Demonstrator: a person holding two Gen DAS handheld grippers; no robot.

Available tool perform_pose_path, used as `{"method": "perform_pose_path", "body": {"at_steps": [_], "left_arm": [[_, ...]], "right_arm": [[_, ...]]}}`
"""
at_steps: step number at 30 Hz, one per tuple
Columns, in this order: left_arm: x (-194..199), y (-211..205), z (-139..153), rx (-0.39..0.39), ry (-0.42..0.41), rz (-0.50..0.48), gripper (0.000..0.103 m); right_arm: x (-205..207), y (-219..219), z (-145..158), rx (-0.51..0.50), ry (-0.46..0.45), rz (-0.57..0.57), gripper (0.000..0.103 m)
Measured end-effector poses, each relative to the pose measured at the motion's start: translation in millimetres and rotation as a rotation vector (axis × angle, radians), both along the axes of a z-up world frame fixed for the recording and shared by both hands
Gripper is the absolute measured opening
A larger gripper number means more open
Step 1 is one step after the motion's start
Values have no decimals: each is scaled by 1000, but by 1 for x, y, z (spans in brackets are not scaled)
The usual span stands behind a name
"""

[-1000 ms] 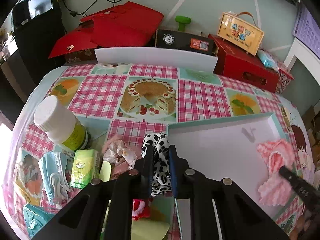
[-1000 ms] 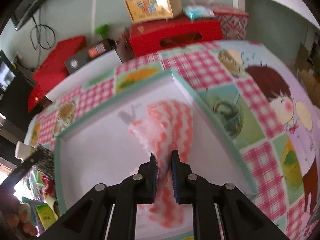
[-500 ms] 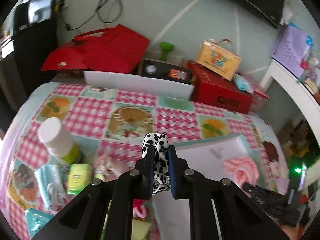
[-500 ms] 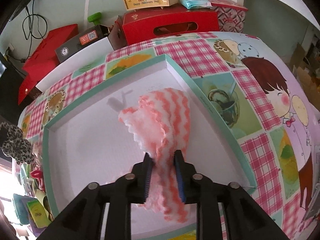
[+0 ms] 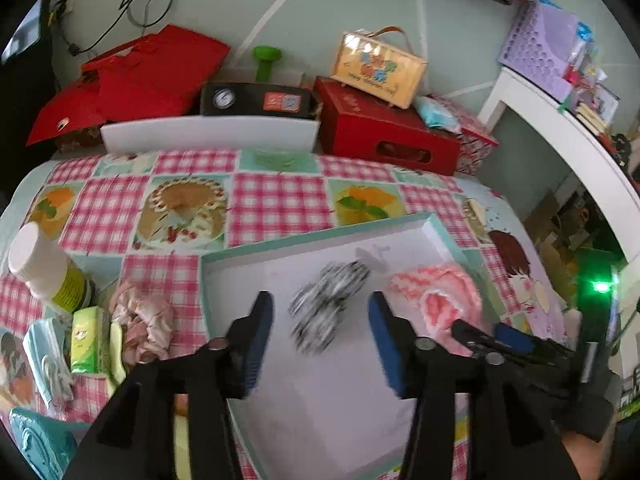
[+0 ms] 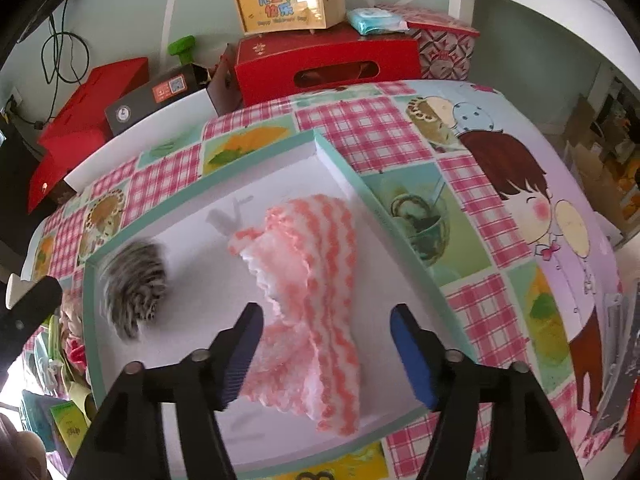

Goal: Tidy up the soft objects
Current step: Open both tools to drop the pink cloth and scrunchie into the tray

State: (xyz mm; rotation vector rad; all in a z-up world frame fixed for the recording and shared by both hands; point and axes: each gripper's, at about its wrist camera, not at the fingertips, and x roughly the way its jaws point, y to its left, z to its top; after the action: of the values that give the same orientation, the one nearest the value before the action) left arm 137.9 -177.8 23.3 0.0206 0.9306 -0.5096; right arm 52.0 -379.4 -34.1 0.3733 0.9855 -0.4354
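Inside the teal-rimmed tray [image 6: 340, 168], 2 soft items lay released, the spotted cloth [image 5: 328, 304] under the opening left hand-held gripper [image 5: 320, 336] and the pink striped cloth [image 6: 308, 292] under the opening right hand-held gripper [image 6: 326, 344], while a pinkish rag [image 5: 142, 320] waited left on the counter [image 5: 280, 196].

A counter [image 5: 280, 200] with a pink checked picture cloth

On it sit a white tray with a green rim [image 5: 320, 236], a white bottle [image 5: 44, 268], a green packet [image 5: 86, 340] and a crumpled pink cloth [image 5: 142, 320].
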Motion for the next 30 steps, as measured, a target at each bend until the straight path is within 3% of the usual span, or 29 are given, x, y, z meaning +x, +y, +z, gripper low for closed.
{"method": "perform_pose_path", "body": {"at_steps": [2, 4, 7, 10, 14, 30], "left_arm": [[4, 4, -4, 30, 5, 32, 69], [8, 8, -7, 71, -4, 64, 70], [14, 14, -14, 115, -3, 105, 83], [17, 22, -18, 129, -9, 139, 91], [21, 27, -24, 170, -13, 179, 99], [25, 34, -28, 188, 25, 199, 99]], "right_arm": [[-1, 1, 1, -6, 6, 0, 78], [-1, 2, 2, -14, 8, 5, 81], [0, 5, 3, -27, 11, 15, 89], [0, 5, 3, -43, 12, 21, 102], [-1, 8, 8, -87, -5, 17, 103], [0, 9, 11, -98, 2, 11, 103]]}}
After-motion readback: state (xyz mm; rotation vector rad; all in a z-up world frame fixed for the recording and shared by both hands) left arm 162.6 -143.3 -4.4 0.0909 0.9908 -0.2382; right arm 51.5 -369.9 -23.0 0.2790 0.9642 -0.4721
